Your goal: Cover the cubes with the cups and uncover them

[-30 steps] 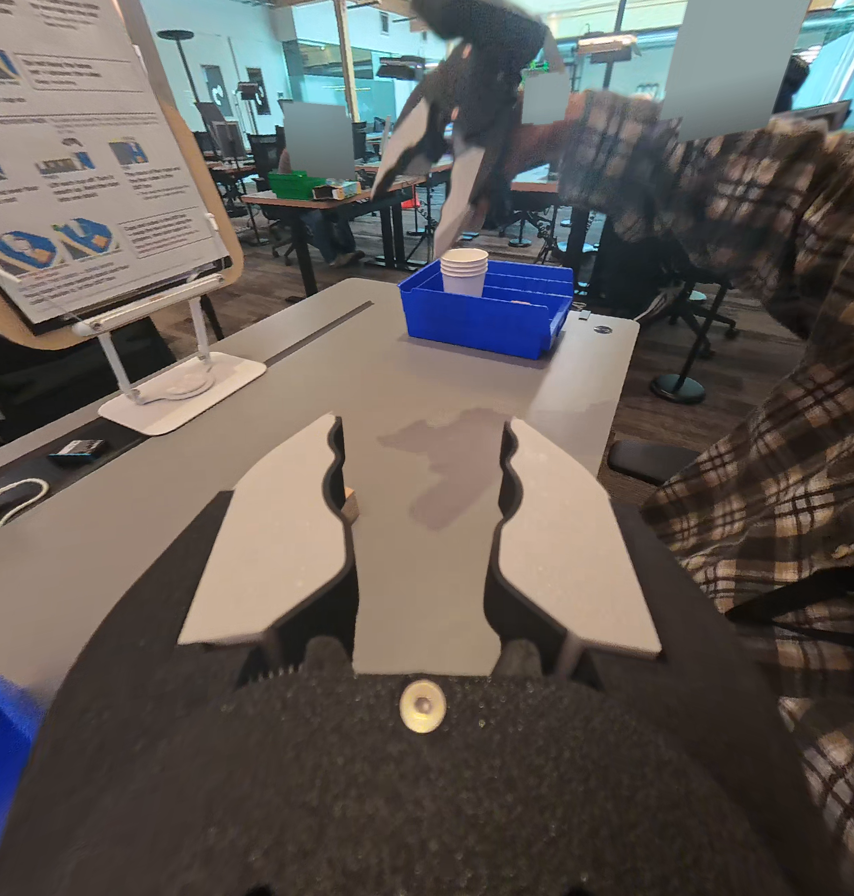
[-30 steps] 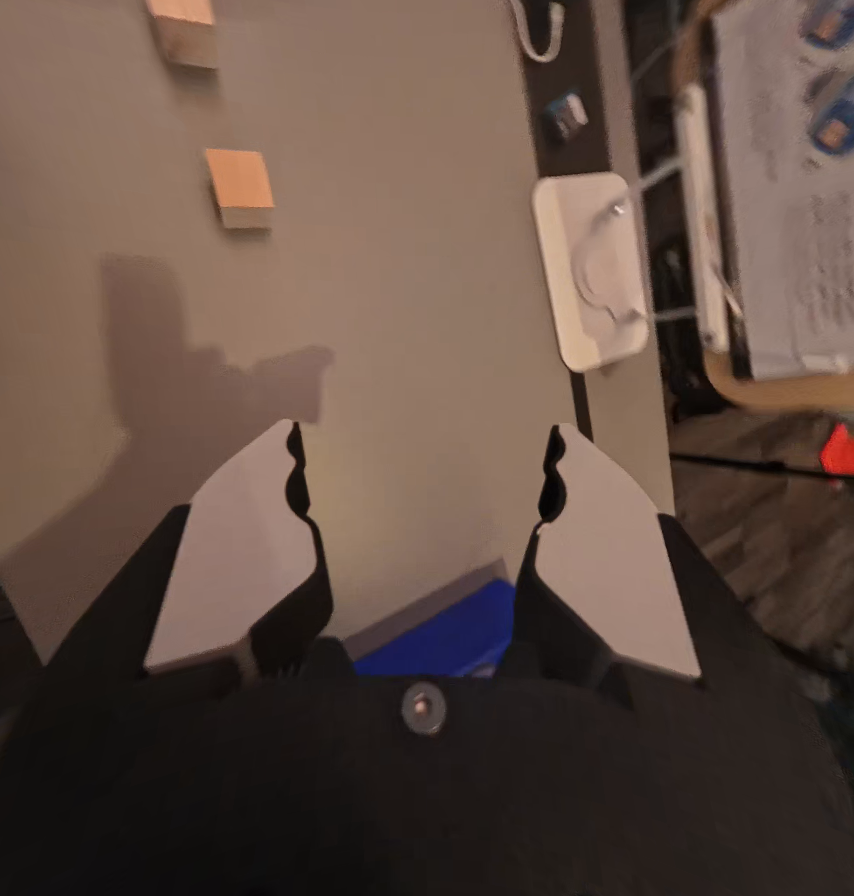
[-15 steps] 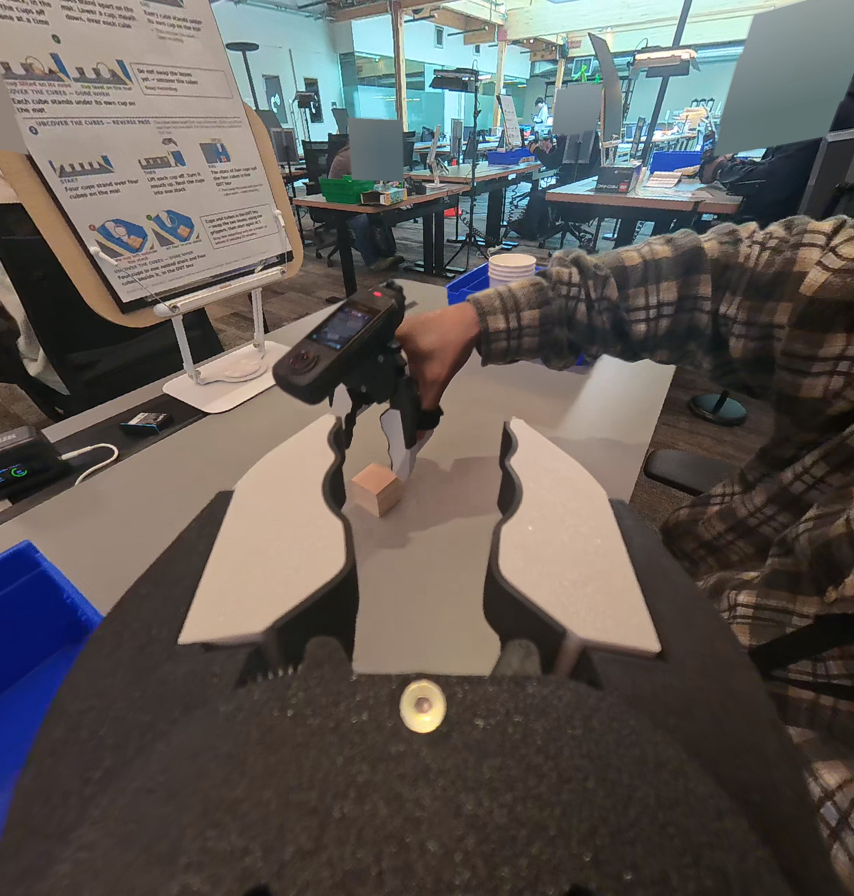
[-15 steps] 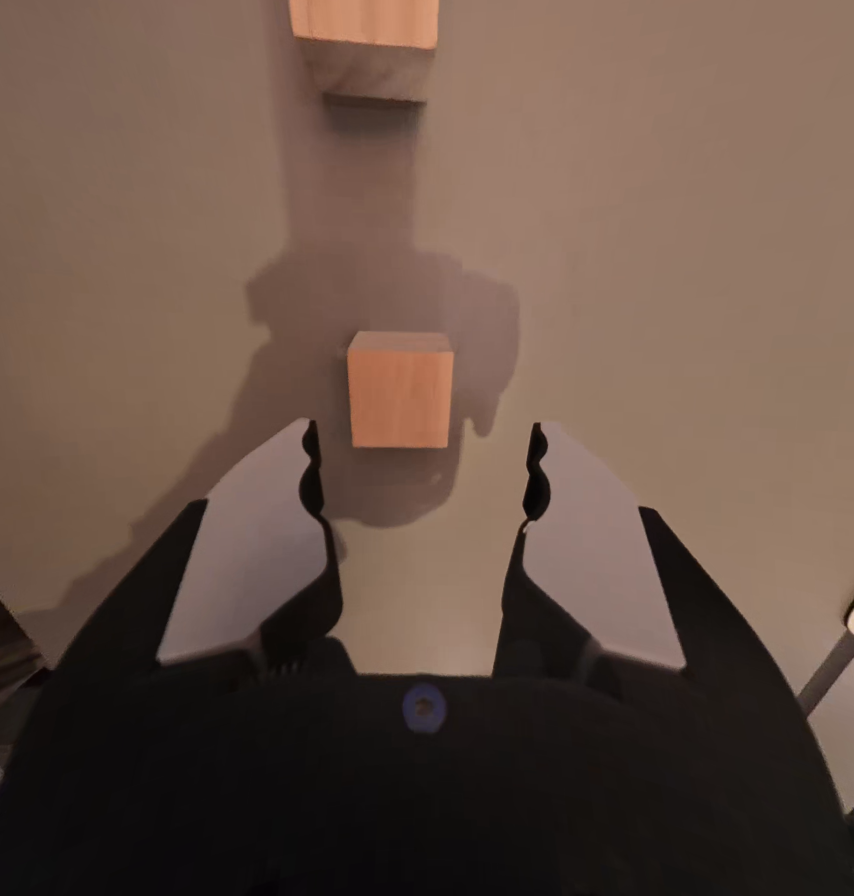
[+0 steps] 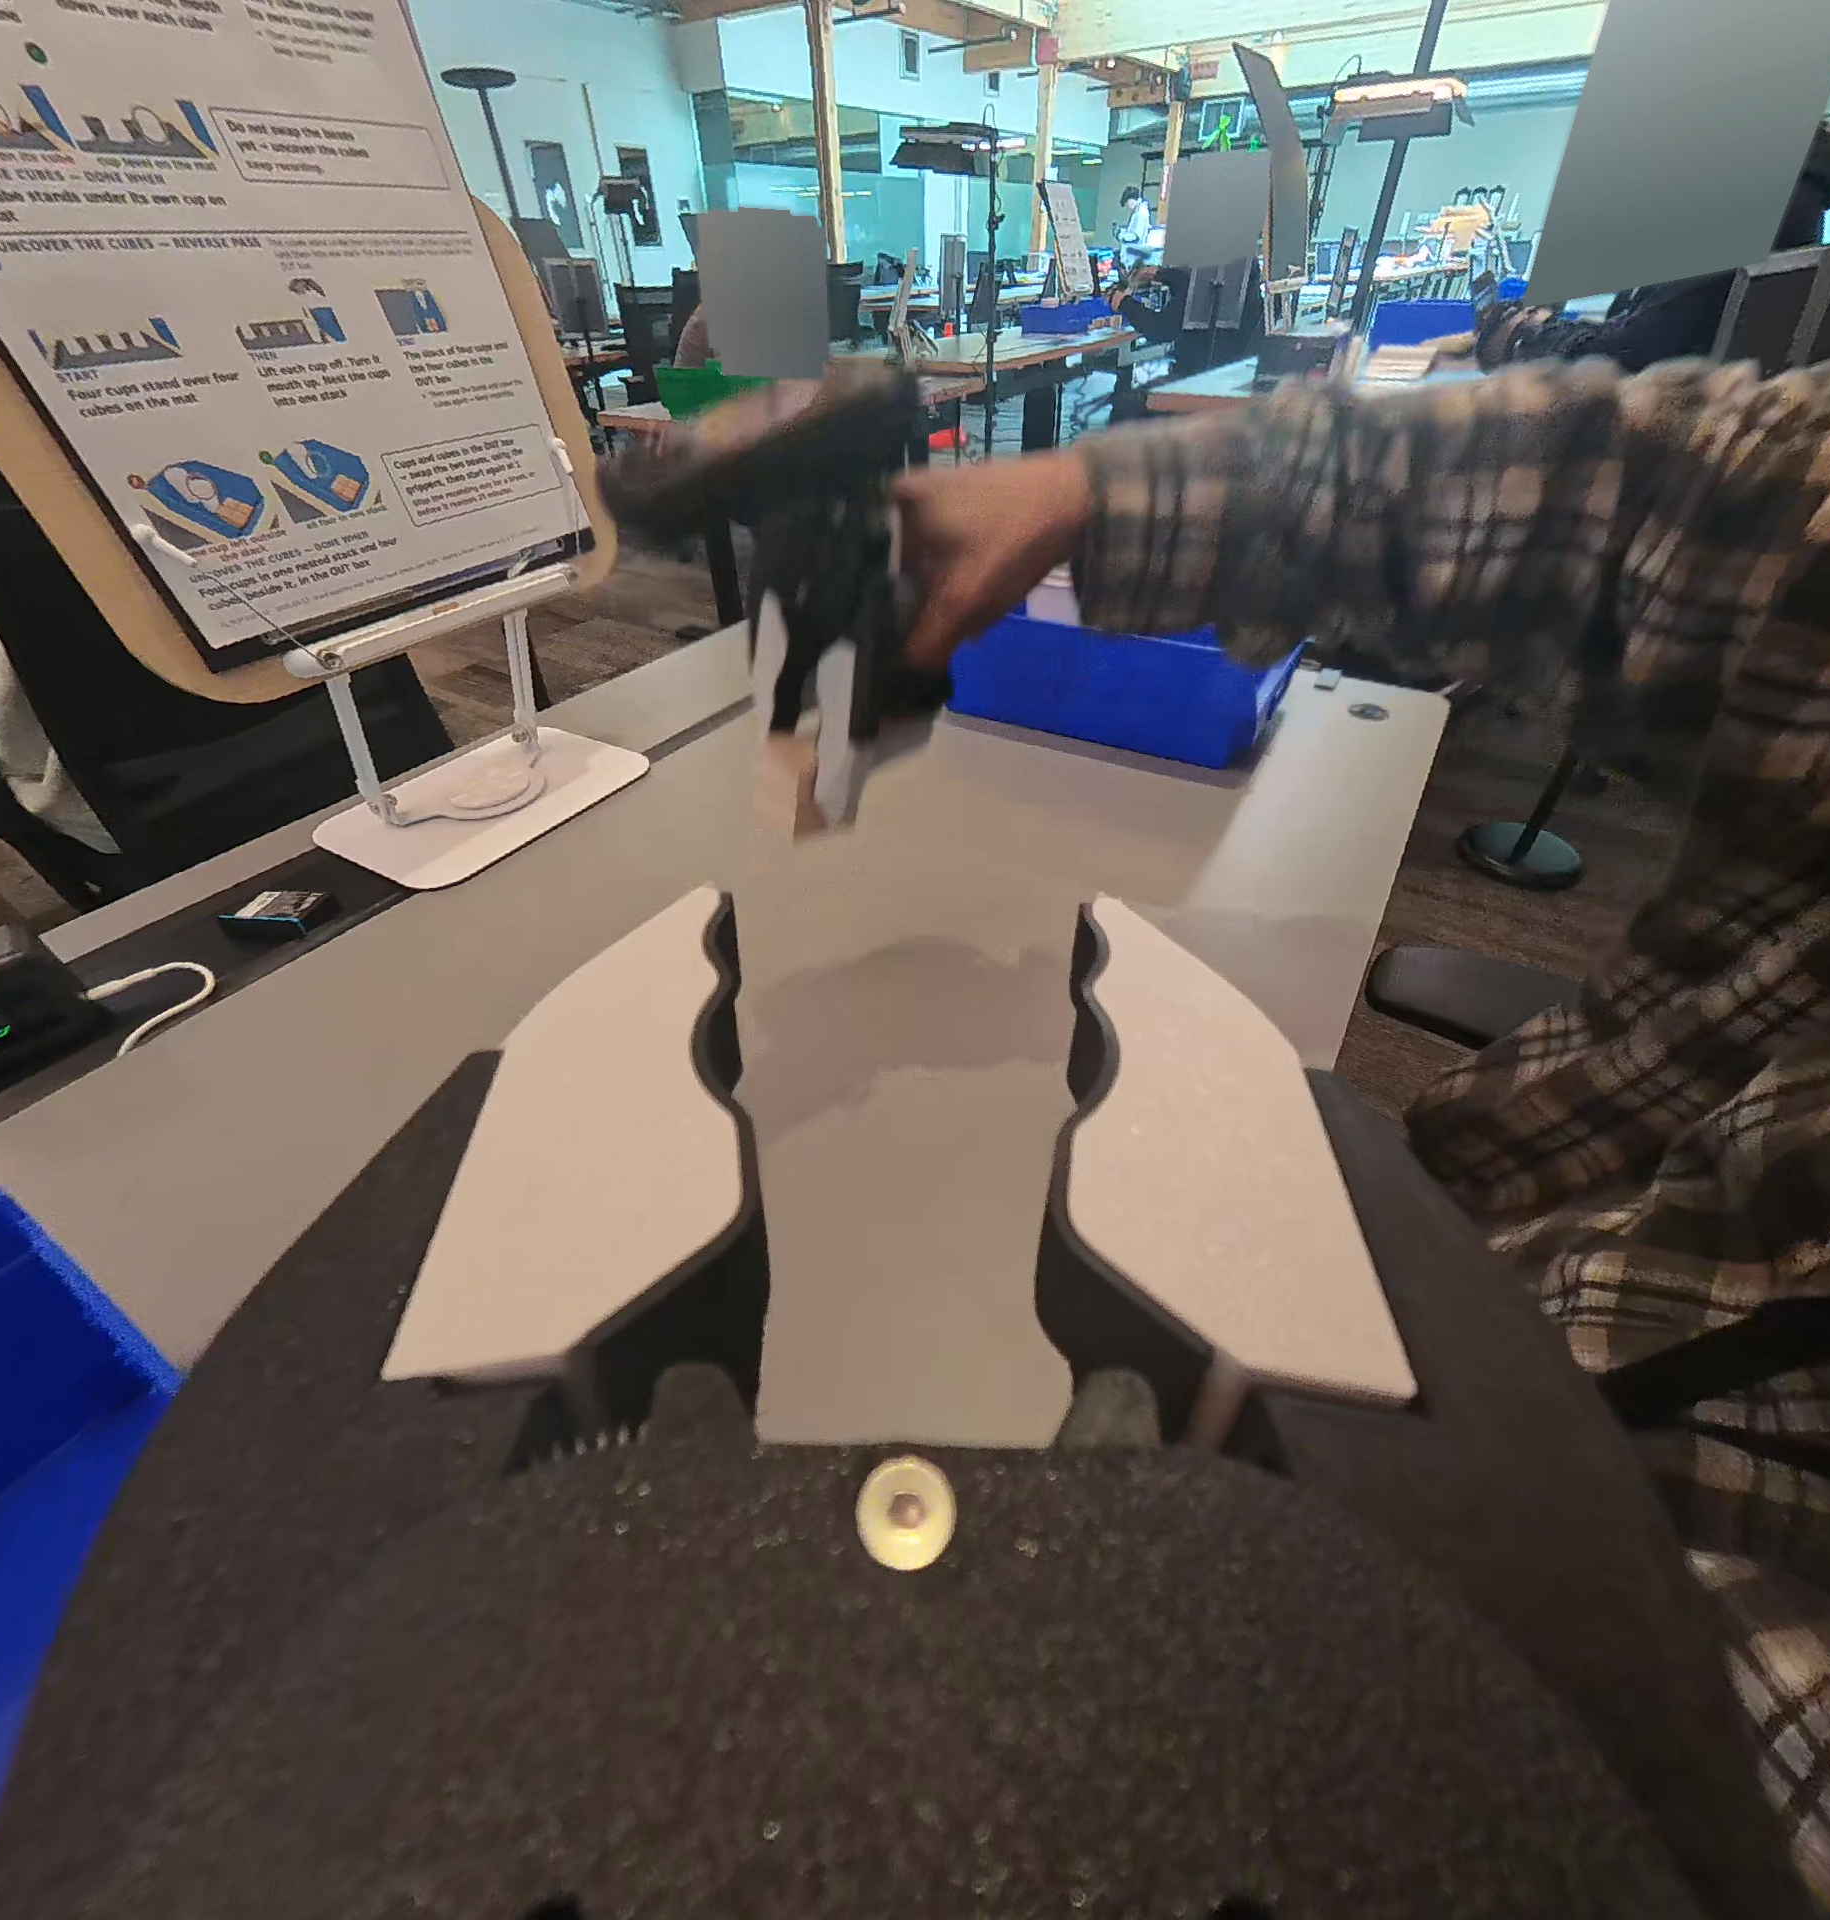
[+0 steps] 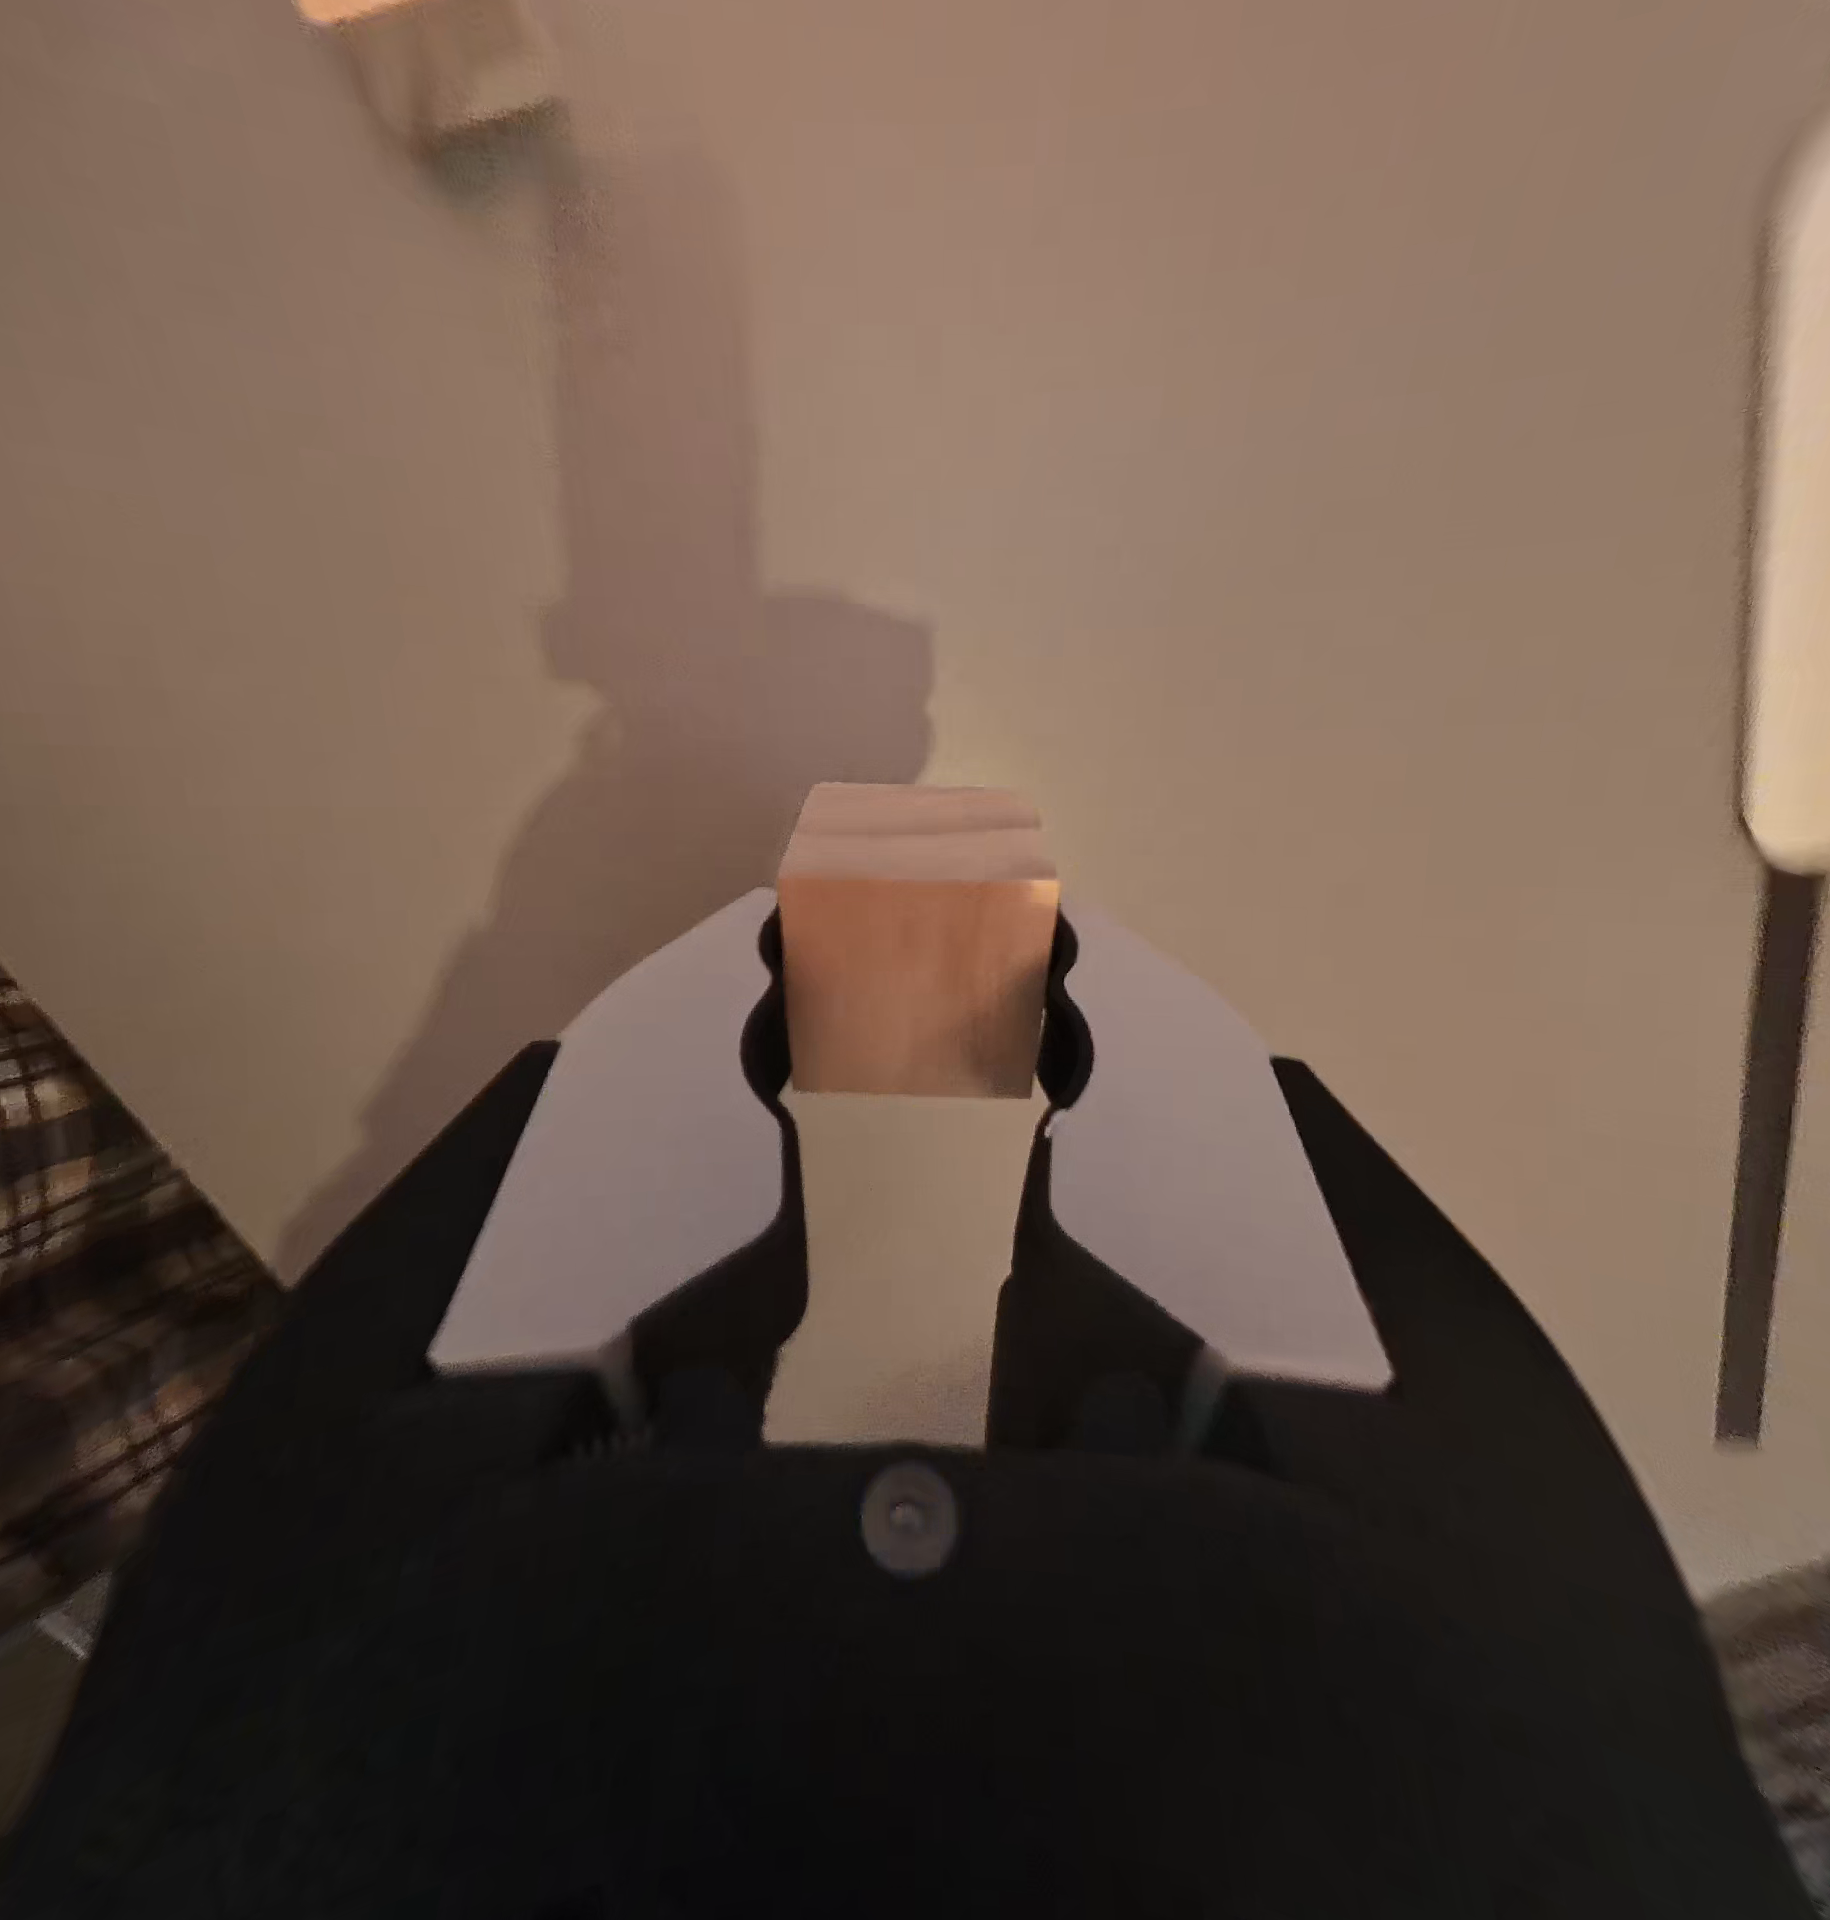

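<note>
Half a second ago the right gripper (image 6: 916,997) hung open just short of the cube (image 6: 916,987); now its jaws have shut on that cube and the table (image 6: 1306,520) has dropped away beneath it.

From the left wrist, the left gripper (image 5: 906,997) is wide open with nothing between its fingers, only bare table (image 5: 267,1091) ahead of it. Beyond its tips the right gripper (image 5: 823,748) shows as a blur, held in a hand (image 5: 978,551) with a plaid sleeve (image 5: 1410,509), and something pale sits between its fingers, too smeared to name there. A blue bin (image 5: 1119,691) stands behind it, a second blue bin (image 5: 28,1351) lies to the left gripper's left, and a sign on a stand (image 5: 267,312) rises ahead and left. No cups can be made out in this view.

From the right wrist, the cube sits square between the fingertips, gripped on two opposite side faces near the tip notches and lifted clear of the table. Another cube (image 6: 443,83) lies ahead and left, blurred, at the frame's top edge.

The cube looks like plain wood: light, stiff and not fragile, with smooth faces that could slip if pinched at a corner. Flat opposing faces, as taken here, seem the right hold, and moderate pressure should do.
</note>
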Tool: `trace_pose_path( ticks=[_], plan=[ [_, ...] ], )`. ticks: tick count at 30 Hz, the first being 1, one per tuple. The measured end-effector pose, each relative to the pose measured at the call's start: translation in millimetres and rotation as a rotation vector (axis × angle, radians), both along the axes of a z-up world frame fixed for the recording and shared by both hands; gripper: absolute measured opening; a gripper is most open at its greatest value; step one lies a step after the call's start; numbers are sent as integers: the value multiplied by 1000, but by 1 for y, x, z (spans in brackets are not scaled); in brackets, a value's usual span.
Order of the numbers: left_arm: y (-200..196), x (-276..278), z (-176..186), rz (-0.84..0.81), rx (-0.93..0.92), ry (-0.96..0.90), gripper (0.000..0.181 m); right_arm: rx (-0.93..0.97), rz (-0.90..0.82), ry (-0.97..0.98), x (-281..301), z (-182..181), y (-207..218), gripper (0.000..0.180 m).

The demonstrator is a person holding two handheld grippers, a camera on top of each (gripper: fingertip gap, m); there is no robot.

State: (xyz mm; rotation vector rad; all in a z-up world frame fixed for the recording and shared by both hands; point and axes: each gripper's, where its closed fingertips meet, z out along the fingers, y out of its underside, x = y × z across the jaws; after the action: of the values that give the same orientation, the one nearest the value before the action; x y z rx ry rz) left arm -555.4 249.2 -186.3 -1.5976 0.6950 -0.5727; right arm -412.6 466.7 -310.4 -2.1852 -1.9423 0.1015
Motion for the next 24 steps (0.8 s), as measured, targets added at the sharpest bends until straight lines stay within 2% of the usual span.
trace_pose_path(
  ticks=[4,8,12,15,19,24],
  plan=[
    [2,11,-6,-17,-16,23,60,77,-308,26,121,67,35,45],
    [7,23,-13,-34,-39,41,60,112,-634,23,266,91,45,45],
    [10,39,-20,-54,-56,75,60,71,-915,5,389,63,31,44],
    [11,51,-27,-72,-72,99,61,18,-1042,-17,449,24,17,45],
    [13,60,-34,-79,-85,132,60,-6,-1111,-43,489,-17,10,45],
    [14,62,-38,-81,-96,130,60,-52,-1143,-62,502,-49,10,45]
  ],
)
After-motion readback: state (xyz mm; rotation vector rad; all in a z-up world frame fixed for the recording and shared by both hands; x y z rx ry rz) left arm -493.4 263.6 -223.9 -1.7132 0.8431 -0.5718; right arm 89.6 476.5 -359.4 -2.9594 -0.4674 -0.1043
